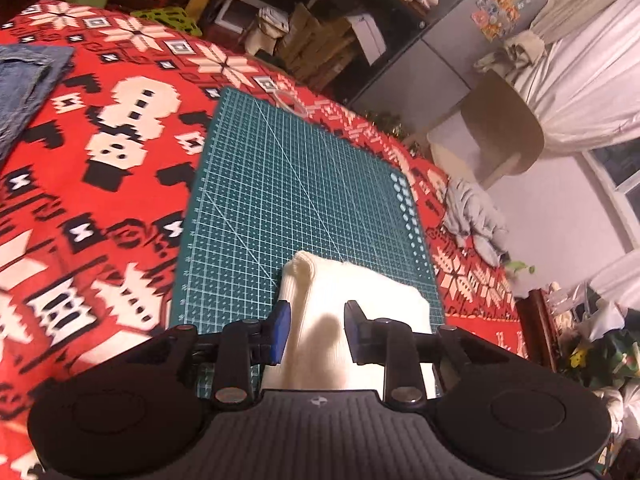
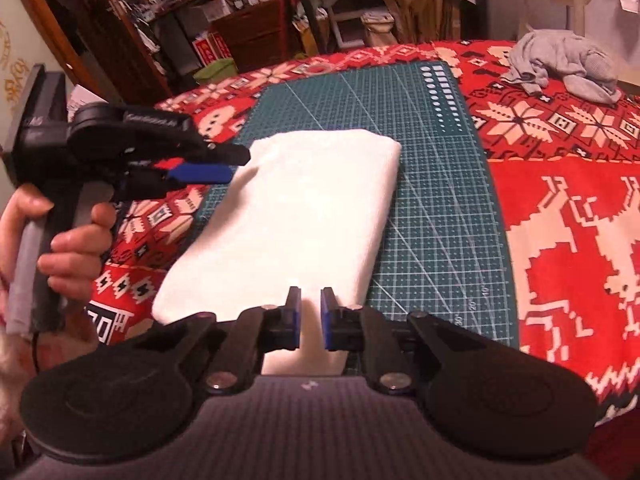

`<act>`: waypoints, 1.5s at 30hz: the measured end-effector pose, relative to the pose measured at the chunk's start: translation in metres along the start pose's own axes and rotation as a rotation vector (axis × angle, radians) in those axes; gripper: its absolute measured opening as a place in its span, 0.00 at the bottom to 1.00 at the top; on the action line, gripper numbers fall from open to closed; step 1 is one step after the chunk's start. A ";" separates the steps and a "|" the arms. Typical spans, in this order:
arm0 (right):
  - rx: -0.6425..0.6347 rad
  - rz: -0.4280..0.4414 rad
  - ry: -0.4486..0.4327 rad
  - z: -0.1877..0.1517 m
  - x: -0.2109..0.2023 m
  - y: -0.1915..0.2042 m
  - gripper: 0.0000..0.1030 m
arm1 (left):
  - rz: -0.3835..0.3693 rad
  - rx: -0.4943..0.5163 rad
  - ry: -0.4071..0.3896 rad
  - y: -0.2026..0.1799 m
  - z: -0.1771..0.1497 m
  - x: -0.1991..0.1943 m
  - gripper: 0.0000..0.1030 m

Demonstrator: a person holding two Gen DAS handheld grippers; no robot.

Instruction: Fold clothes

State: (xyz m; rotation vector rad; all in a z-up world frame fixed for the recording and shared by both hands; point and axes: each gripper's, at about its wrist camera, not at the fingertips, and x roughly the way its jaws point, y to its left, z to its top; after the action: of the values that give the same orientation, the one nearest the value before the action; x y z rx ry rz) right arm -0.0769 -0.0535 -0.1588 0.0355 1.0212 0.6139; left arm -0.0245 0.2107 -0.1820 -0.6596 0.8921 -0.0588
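The folded white cloth (image 2: 288, 216) lies on the green cutting mat (image 2: 440, 208), a neat rectangle, with its near left corner hanging off the mat onto the red patterned blanket (image 2: 568, 208) that covers the surface. The right hand-held gripper (image 2: 310, 320) sits at the cloth's near edge, jaws parted by a narrow gap with white fabric showing between them; whether they pinch it, I can't tell. The left hand-held gripper (image 1: 316, 330) comes in at the far left corner of the cloth, jaws spread wide and released, hovering over the white fabric. A hand (image 2: 76, 248) grips its grey handle off the mat's left side. On the blanket, well apart from the mat on its far right, a crumpled grey garment (image 2: 560, 66) waits. Beyond the mat's left edge lies a blue denim piece (image 1: 28, 88).
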 end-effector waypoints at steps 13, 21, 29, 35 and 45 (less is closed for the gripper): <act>0.050 -0.075 0.199 0.017 -0.001 -0.009 0.12 | 0.129 0.007 0.177 -0.004 -0.003 -0.013 0.22; 0.040 -0.145 0.297 0.017 0.005 -0.014 0.24 | 0.117 -0.035 0.261 0.003 -0.012 -0.017 0.37; 0.037 -0.238 0.339 0.020 0.006 -0.017 0.53 | 0.167 0.023 0.282 -0.001 -0.023 -0.030 0.60; -0.005 -0.246 0.265 0.028 -0.009 -0.011 0.89 | 0.197 0.077 0.318 -0.009 -0.029 -0.039 0.69; -0.128 -0.303 0.172 0.048 -0.028 0.014 0.99 | 0.258 0.198 0.288 -0.029 -0.031 -0.055 0.70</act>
State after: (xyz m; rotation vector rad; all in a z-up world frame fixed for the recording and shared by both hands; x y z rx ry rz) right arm -0.0552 -0.0440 -0.1071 -0.2838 1.1243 0.4080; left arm -0.0762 0.1887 -0.1417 -0.3515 1.2261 -0.0104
